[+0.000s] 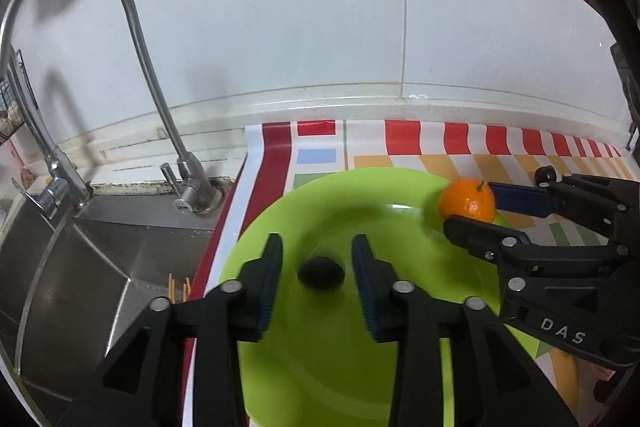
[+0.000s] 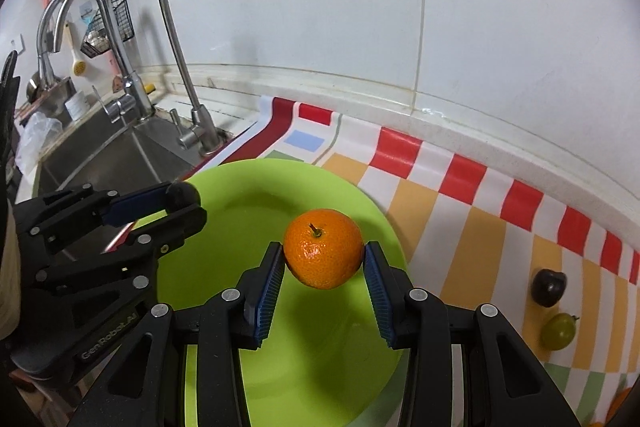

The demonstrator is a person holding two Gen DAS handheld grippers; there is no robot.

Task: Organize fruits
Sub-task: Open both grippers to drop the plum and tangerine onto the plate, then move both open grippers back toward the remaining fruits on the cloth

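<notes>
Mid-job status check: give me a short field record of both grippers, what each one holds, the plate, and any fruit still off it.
left gripper: open, fingers either side of a small dark fruit, not touching it
small dark fruit: appears to rest on the green plate
right gripper: shut on the orange, held above the green plate
off the plate: a dark round fruit and a green fruit, close together on the checked mat, right of the plate
sink: left of the plate
</notes>
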